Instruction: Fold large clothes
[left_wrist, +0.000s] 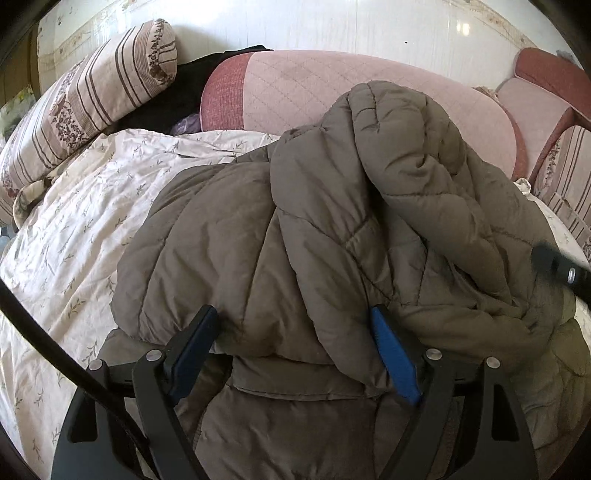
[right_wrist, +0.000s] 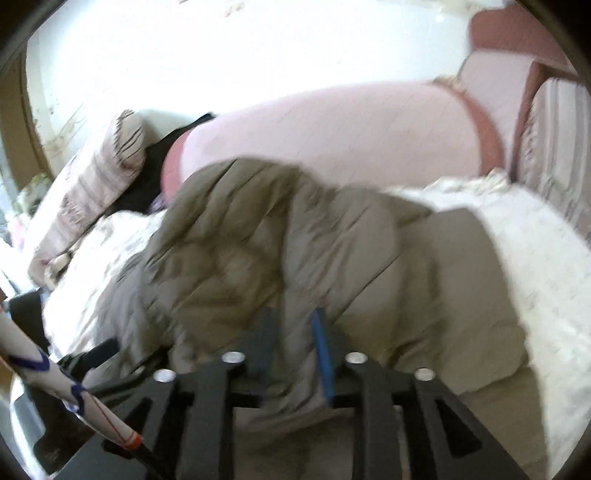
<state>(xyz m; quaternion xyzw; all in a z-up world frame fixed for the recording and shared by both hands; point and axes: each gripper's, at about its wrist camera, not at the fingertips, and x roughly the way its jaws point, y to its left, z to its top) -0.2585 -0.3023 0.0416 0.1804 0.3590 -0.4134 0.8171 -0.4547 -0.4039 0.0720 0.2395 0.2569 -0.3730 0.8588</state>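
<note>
A large grey-brown quilted jacket (left_wrist: 314, 229) lies bunched on a bed. A folded part of it rises in a hump at the right. My left gripper (left_wrist: 295, 314) is open, its blue-padded fingers spread wide against the near fold of the jacket. My right gripper (right_wrist: 295, 317) is shut on a fold of the jacket (right_wrist: 288, 240) and holds it up; this view is blurred by motion. The right gripper's dark tip shows at the right edge of the left wrist view (left_wrist: 561, 266).
The bed has a white floral sheet (left_wrist: 74, 229). A striped bolster pillow (left_wrist: 85, 99) lies at the far left. A pink padded headboard (left_wrist: 332, 85) runs along the back, with dark clothing (left_wrist: 177, 92) beside it. A pink chair (left_wrist: 546, 110) stands at the right.
</note>
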